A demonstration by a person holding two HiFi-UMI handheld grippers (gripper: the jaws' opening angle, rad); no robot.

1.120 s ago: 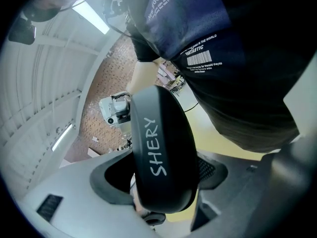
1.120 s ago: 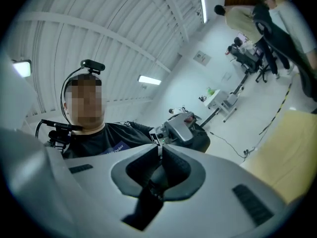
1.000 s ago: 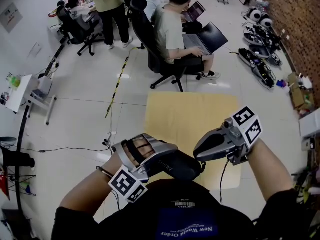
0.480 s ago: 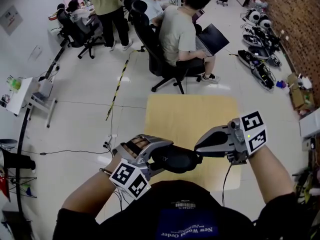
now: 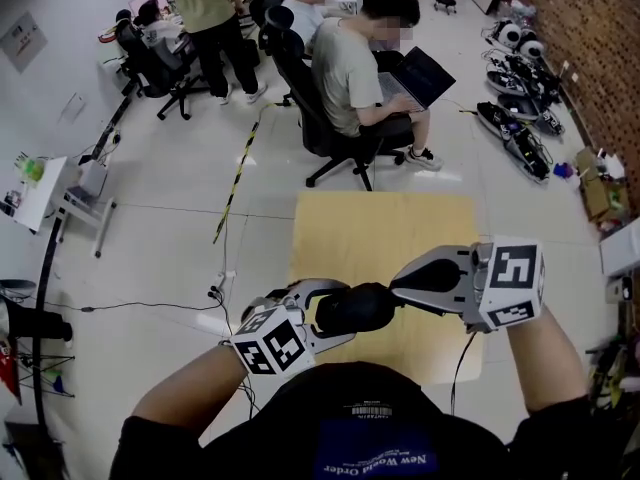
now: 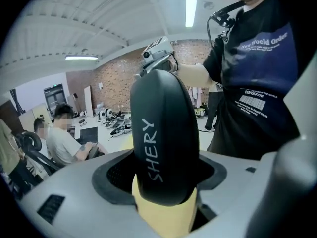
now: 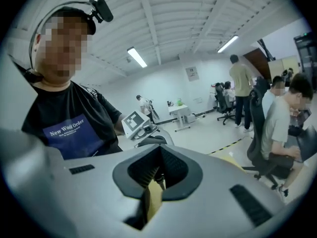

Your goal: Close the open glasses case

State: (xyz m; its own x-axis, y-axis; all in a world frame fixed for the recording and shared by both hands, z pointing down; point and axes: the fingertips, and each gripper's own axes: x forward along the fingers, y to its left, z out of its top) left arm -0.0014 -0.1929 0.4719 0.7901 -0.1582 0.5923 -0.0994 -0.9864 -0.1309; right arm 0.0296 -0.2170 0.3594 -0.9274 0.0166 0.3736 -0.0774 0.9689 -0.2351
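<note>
A black glasses case (image 5: 352,308) marked "SHERY" (image 6: 163,143) hangs in the air over the near edge of a tan table (image 5: 380,218). My left gripper (image 5: 338,314) is shut on it, one pad against each flat side, and its jaws have just been closing slightly on the case. In the left gripper view the case looks closed. My right gripper (image 5: 398,286) is shut with nothing between its jaws (image 7: 156,180), and its tip sits at the case's right end. Behind the case's top the right gripper (image 6: 156,51) shows in the left gripper view.
A person with a laptop (image 5: 365,68) sits in an office chair beyond the table's far edge, with other people behind. Equipment (image 5: 520,98) lies along the brick wall at the right. A striped tape line (image 5: 235,173) crosses the floor.
My left gripper has rolled so its marker cube faces up, and sunk a little with the case. The right gripper's jaws have shut and it has rolled, its cube face now turned upward.
</note>
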